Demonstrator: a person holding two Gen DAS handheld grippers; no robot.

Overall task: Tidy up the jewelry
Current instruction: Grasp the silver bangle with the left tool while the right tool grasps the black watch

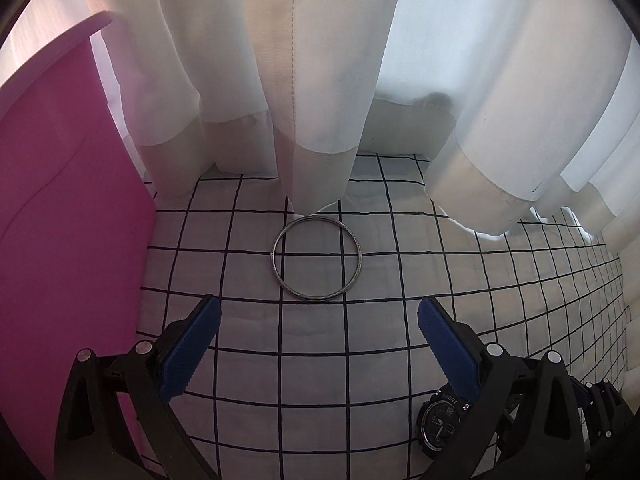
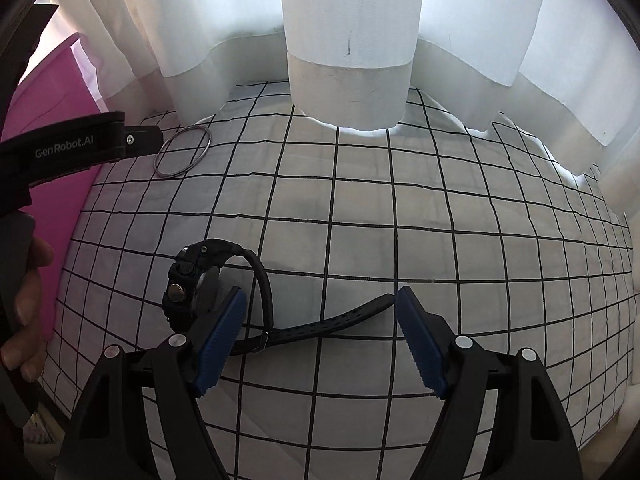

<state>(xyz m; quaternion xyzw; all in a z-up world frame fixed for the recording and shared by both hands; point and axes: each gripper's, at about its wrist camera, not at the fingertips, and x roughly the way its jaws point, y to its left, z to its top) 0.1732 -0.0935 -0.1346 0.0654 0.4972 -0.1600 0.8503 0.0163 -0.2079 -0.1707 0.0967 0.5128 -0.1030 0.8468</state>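
Two pieces of jewelry were seen on the checked cloth (image 1: 312,360). From the left wrist view, a thin metal bangle (image 1: 317,259) was found lying flat just ahead of the left gripper (image 1: 319,322), whose blue pads (image 1: 192,350) stood wide apart with nothing between them. A pink container (image 1: 68,220) was seen to the left, a white curtain (image 1: 312,60) behind, and the dial of a black sport watch (image 1: 440,424) at the lower right, partly hidden by the right-hand finger. The bangle was judged light, rigid and slippery, lying low against soft cloth; a hold across one side of the rim, with one pad set inside the ring, was judged best.

From the right wrist view, the watch (image 2: 192,288) was seen standing on its edge just beside the left pad, its strap (image 2: 340,320) trailing across the gap of the right gripper (image 2: 320,304). The jaws were held well apart and nothing was clamped. The case was judged heavy and stiff, the strap rubbery and limp, so the case or the strap root was judged the better hold. The bangle (image 2: 183,152) lay far off at the upper left, near the other gripper's body (image 2: 80,144) and a hand (image 2: 28,300).
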